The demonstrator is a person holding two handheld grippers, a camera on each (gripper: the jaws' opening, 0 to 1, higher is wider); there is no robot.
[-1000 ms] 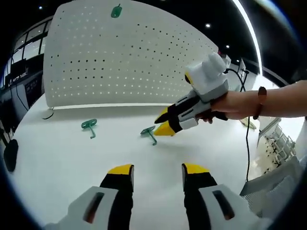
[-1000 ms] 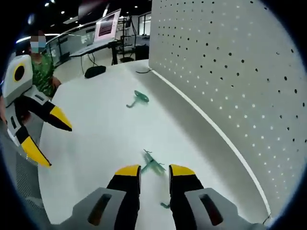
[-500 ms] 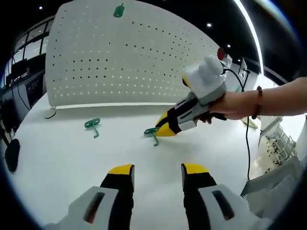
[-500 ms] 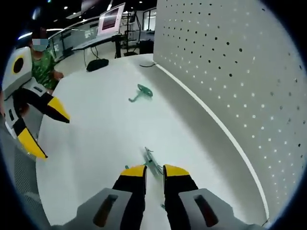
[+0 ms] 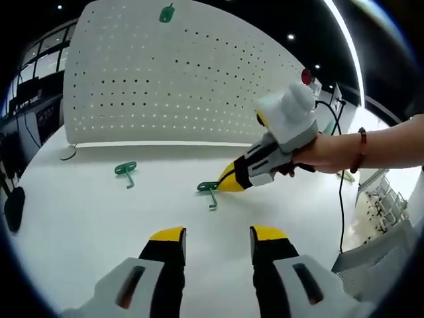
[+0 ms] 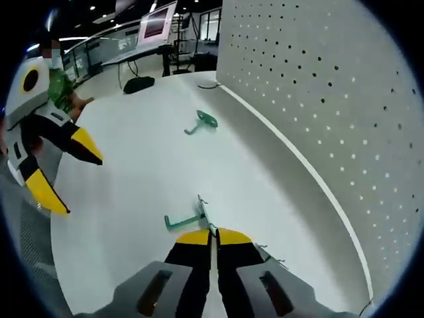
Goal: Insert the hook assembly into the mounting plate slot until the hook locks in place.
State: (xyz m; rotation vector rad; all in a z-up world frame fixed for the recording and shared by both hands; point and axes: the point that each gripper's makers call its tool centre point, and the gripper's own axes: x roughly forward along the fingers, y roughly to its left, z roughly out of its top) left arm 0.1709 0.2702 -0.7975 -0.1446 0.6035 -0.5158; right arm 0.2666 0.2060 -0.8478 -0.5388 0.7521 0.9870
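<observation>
A green hook (image 6: 185, 220) lies low over the white table (image 6: 146, 179), and my right gripper (image 6: 212, 233) is shut on its flat end. In the left gripper view the same hook (image 5: 209, 189) sticks out of the right gripper (image 5: 232, 182), which a hand holds from the right. My left gripper (image 5: 216, 235) stands open in front of it with nothing between its fingers, and appears again as the left gripper (image 6: 56, 169) off to the side. A second green hook (image 5: 124, 170) lies near the white pegboard (image 5: 165, 86). A third hook (image 5: 165, 13) hangs high on that board.
The pegboard (image 6: 318, 99) stands upright along the table's far side. A black mouse-like object (image 5: 13, 209) sits at the table's left edge, and a thin cable (image 5: 66, 158) lies by the board's corner. A wire rack (image 5: 384, 199) is beyond the right edge.
My right gripper's jaws have shut on the near green hook, which now points sideways from the tips. The left gripper has stayed where it was, still open.
</observation>
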